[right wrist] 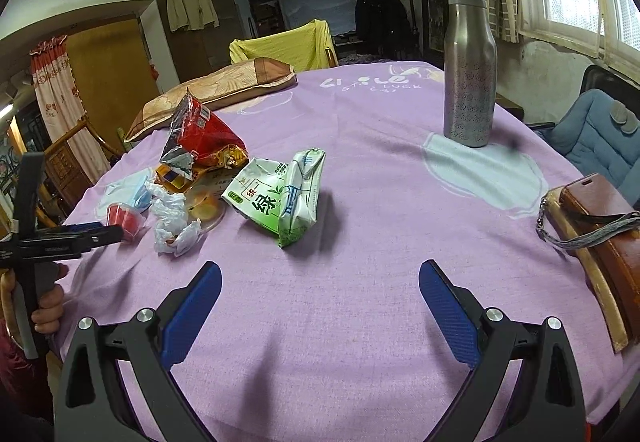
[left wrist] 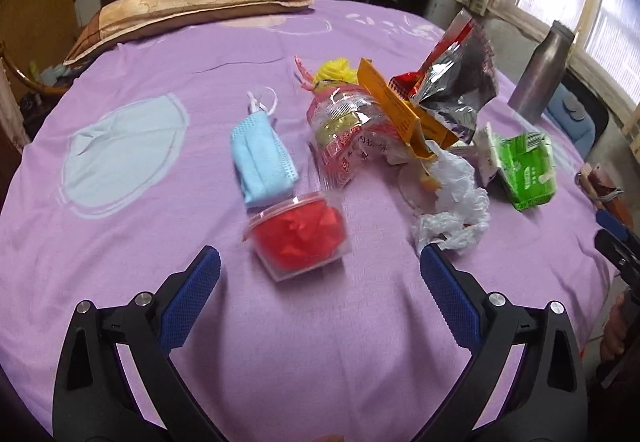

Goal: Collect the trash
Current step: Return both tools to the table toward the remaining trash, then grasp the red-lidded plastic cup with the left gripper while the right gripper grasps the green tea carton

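Just ahead of the left gripper (left wrist: 320, 262) sits the small plastic cup (left wrist: 298, 240) with red crumpled stuff inside, lying on the purple cloth (left wrist: 160, 145) and tipped so its rim faces up and to the left; the jaws stand wide apart and empty, one blue pad (left wrist: 192, 298) to each side of the line that leads to the cup; the cup lies nearly centred between them, a little toward the left pad, and apart from both. Taking the cup as landmark: the blue face mask (left wrist: 262, 161) lies just behind it, touching or nearly so; the clear printed wrapper (left wrist: 348, 137) lies behind and to the right; the crumpled white plastic bag (left wrist: 456, 201) lies to the right, near the right pad's tip; the green carton (left wrist: 524, 169) lies further right, beyond the bag. The right gripper (right wrist: 320, 278) is likewise wide and holds nothing; from its view the green carton (right wrist: 280, 193) is straight ahead but well apart, while the cup (right wrist: 124, 219) is far off to its left, just beside the other tool; so the left hand is plainly the nearer one for the cup; I judge a short push forward, jaws kept wide enough to span the cup's round body, is what the next grasp calls for; the mask so close behind risks being nipped along with it.
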